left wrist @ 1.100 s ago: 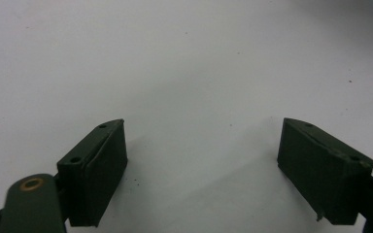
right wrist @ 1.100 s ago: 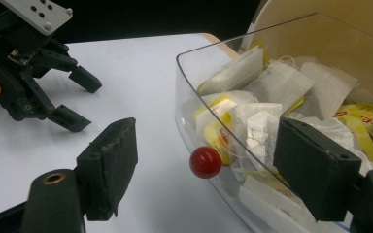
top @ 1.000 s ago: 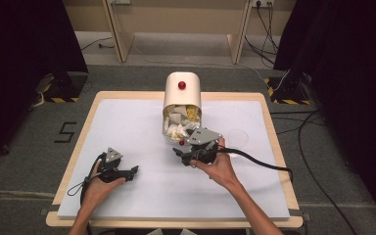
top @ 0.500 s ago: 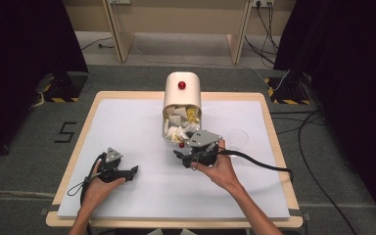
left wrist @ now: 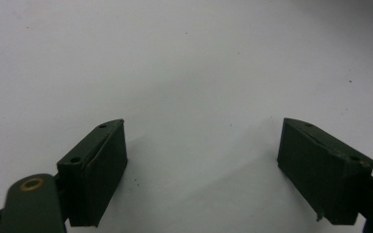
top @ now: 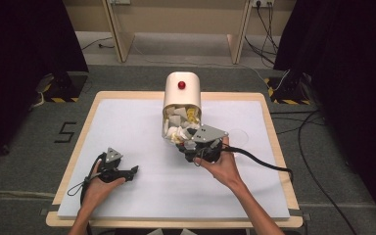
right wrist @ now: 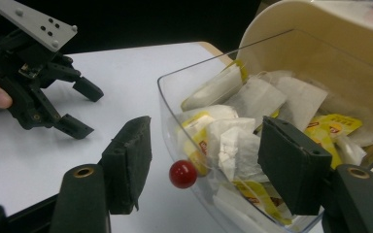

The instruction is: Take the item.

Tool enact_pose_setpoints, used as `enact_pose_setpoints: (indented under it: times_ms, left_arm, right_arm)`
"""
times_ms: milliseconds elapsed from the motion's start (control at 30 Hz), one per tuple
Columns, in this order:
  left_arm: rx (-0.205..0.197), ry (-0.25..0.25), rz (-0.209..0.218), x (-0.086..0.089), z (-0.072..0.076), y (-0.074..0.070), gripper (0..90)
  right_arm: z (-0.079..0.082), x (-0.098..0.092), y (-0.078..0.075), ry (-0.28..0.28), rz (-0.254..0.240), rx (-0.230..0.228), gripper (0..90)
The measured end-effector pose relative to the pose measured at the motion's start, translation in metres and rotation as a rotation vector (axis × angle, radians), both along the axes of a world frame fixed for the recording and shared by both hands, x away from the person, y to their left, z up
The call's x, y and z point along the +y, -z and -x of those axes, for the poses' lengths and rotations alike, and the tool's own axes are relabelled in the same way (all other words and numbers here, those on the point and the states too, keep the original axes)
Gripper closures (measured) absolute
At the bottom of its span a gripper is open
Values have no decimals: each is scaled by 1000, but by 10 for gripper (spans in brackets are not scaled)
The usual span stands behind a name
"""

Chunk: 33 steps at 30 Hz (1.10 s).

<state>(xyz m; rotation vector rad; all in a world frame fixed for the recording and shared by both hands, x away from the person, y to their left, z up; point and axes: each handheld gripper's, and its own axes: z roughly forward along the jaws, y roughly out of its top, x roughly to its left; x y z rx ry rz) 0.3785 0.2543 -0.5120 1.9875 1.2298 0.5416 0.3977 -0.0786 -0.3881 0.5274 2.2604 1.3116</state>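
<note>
The cream dispenser [top: 181,90] stood near the far edge of the table [top: 127,127], its clear drawer [right wrist: 184,82] pulled out and heaped with tea bags [right wrist: 252,121]. None lay out on the table, so whatever picking was meant looked still ahead. The right gripper [right wrist: 199,167] was spread wide around the drawer's red knob [right wrist: 182,174], clasping nothing. The left gripper [top: 120,171] sat near the table's left near corner, jaws apart, empty.
</note>
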Motion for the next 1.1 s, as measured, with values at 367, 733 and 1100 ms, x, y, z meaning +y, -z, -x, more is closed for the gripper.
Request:
enact_pose_setpoints:
  times_ms: [367, 733, 1100]
  left_arm:
    - [0, 0, -1, 0, 0, 0, 170]
    - [1, -1, 0, 0, 0, 0, 169]
    - [1, -1, 1, 0, 0, 0, 169]
  right_arm:
    - [-22, -7, -13, 44, -53, -14, 430]
    - [-42, -3, -7, 56, -12, 9, 480]
    - [-51, -1, -1, 60, 26, 69, 499]
